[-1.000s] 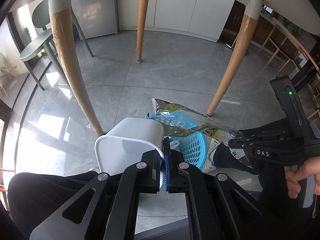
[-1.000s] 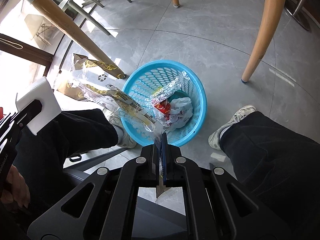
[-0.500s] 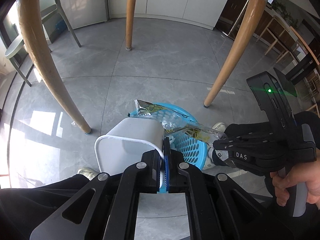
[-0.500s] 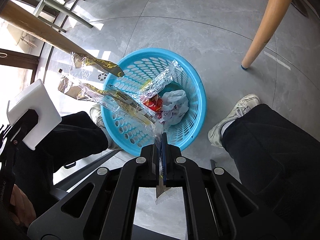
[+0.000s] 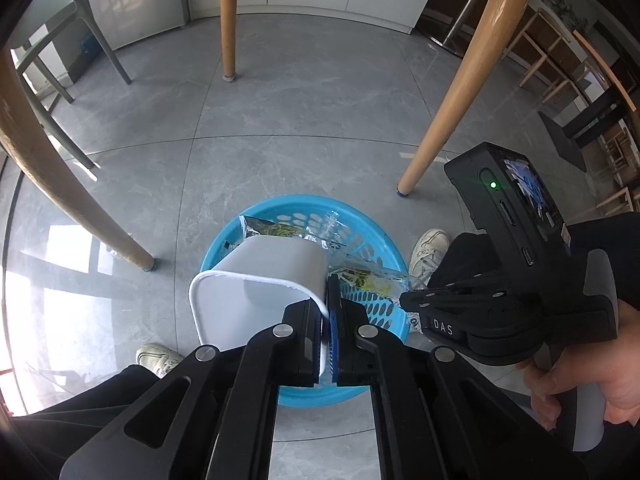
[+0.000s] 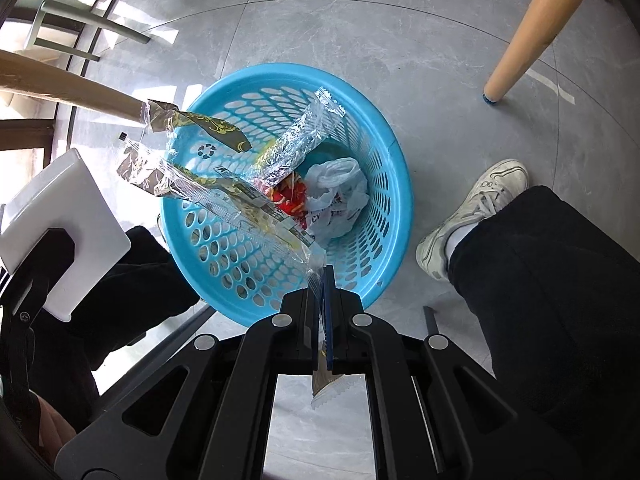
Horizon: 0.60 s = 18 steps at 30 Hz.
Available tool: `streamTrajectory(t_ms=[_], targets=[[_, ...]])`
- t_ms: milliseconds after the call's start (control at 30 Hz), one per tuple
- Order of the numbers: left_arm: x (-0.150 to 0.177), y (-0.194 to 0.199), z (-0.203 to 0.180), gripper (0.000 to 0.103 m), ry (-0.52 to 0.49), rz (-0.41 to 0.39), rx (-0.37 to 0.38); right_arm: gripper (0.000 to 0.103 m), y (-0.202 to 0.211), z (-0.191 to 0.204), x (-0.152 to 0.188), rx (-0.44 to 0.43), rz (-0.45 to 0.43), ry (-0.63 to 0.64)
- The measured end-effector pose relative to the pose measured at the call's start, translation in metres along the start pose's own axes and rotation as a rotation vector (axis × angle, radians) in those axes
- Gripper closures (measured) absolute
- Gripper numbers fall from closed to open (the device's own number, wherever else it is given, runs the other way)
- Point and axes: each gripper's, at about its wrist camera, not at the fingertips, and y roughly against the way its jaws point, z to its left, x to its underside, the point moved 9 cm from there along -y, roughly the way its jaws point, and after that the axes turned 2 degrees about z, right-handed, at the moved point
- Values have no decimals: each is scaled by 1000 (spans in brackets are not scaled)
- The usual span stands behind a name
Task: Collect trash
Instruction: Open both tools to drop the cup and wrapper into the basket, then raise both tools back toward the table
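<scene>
A blue plastic basket (image 6: 384,160) (image 5: 372,224) stands on the grey floor between a person's shoes. My left gripper (image 5: 325,300) is shut on the rim of a white plastic tub (image 5: 260,280), held over the basket's near-left side. In the right wrist view the tub (image 6: 56,216) hangs left of the basket. My right gripper (image 6: 323,280) is shut on a long clear wrapper with gold print (image 6: 224,192), which stretches across the basket's opening. Inside lie a silver wrapper (image 6: 296,140), red packaging (image 6: 290,196) and a crumpled white bag (image 6: 340,192).
Wooden table legs (image 5: 452,92) (image 5: 228,20) (image 5: 52,184) stand around the basket. A person's white shoes (image 6: 472,208) (image 5: 156,356) and dark trouser legs (image 6: 560,280) flank it. A grey chair (image 5: 60,40) is at the far left. A hand (image 5: 580,380) grips the right tool.
Both grippers have come down closer to the basket, which looks larger now. The tub now hangs over the basket's opening, and the wrapper hangs lower across it. Both grips are unchanged.
</scene>
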Motion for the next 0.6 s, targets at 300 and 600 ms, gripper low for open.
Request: streamTrajectory(t_ms=[300,600], targets=[[-2,-2,9,72,29,-2,-1,64,-8,6,-4,-19,17,12],[0,-3,25,73,39,7,-62,64,3,-8,-1,39,-2,-5]])
